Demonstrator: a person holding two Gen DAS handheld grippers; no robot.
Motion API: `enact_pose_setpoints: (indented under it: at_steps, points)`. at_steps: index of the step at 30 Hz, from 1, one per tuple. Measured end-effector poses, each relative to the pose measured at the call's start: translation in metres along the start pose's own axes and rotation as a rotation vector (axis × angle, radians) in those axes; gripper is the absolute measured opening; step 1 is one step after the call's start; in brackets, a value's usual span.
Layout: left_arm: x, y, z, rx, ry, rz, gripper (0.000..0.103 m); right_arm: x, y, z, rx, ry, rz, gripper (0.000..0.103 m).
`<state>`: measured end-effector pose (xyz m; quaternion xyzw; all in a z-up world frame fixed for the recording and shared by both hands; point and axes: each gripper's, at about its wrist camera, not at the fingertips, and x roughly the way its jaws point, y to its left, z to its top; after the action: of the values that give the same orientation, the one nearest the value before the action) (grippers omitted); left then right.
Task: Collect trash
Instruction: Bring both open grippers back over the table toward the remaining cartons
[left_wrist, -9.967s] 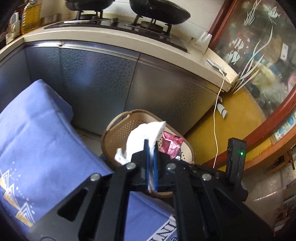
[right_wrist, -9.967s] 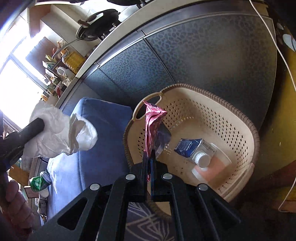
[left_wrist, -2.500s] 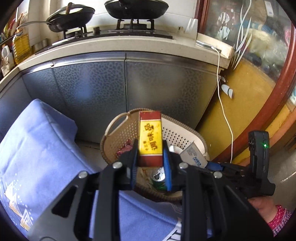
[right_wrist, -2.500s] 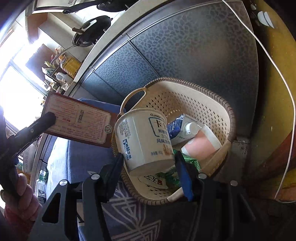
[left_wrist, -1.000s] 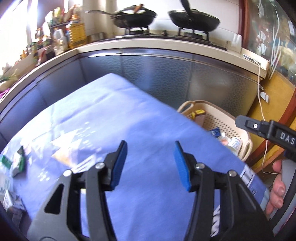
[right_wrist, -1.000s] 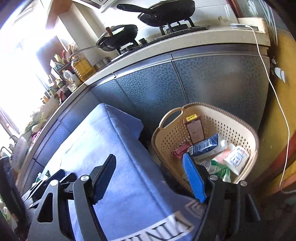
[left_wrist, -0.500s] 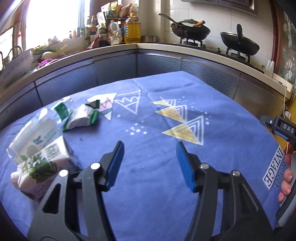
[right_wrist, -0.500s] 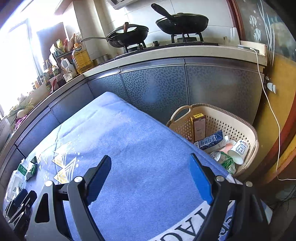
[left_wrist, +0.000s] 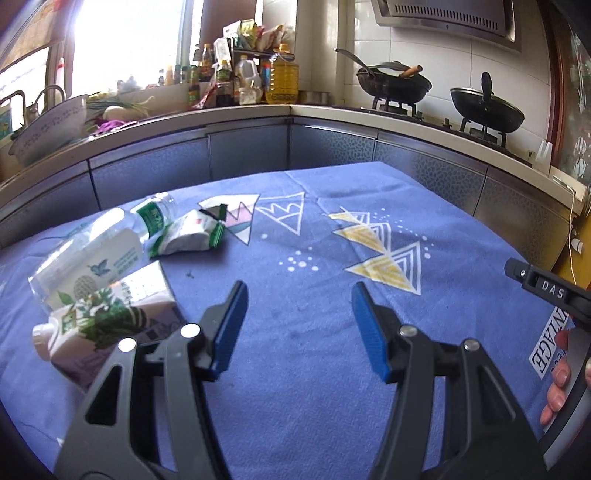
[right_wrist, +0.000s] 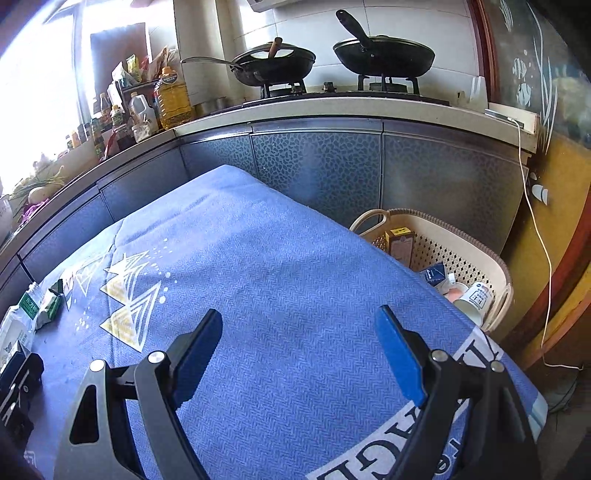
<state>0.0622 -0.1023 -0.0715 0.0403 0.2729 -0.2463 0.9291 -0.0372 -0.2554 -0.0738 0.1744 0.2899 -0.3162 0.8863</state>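
My left gripper (left_wrist: 300, 295) is open and empty above the blue tablecloth (left_wrist: 332, 369). To its left lie a drink carton (left_wrist: 107, 317), a clear plastic bottle (left_wrist: 99, 243) and a crumpled green-and-white wrapper (left_wrist: 192, 234). My right gripper (right_wrist: 301, 325) is open and empty over the cloth (right_wrist: 258, 280). The beige trash basket (right_wrist: 495, 269) stands on the floor off the table's right edge, holding a brown box (right_wrist: 400, 243), a blue carton (right_wrist: 434, 275) and a paper cup (right_wrist: 474, 301). The same trash shows small at the far left in the right wrist view (right_wrist: 37, 306).
Grey kitchen cabinets (left_wrist: 332, 147) and a counter with woks (left_wrist: 393, 83) and bottles (left_wrist: 280, 79) ring the table. A white cable (right_wrist: 535, 236) hangs by the yellow wall beside the basket. The other gripper's body (left_wrist: 546, 291) sits at the right edge in the left wrist view.
Both grippers dropped the box and the cup in the basket, opened, and swung back over the table. The left one has drawn closer to the carton, bottle and wrapper.
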Motion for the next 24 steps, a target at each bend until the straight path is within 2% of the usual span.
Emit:
enact_pose_setpoints:
  at_steps: [5, 6, 8, 14, 24]
  points:
    - [-0.001, 0.007, -0.001, -0.037, -0.002, 0.01, 0.056, 0.007, 0.002, -0.009, -0.004, 0.036, -0.015, 0.084]
    - [-0.001, 0.007, -0.001, -0.033, -0.005, 0.011, 0.056, 0.008, 0.001, -0.01, 0.003, 0.04, -0.018, 0.084]
    - [-0.002, 0.004, -0.001, -0.017, -0.008, 0.019, 0.063, 0.008, 0.0, -0.01, 0.014, 0.042, -0.02, 0.084]
    - [-0.006, -0.009, -0.002, 0.048, -0.032, 0.04, 0.069, 0.006, -0.003, -0.011, 0.036, 0.044, -0.024, 0.084]
    - [-0.006, -0.015, -0.003, 0.07, -0.033, 0.05, 0.069, -0.001, 0.009, -0.015, -0.013, 0.035, 0.0, 0.084]
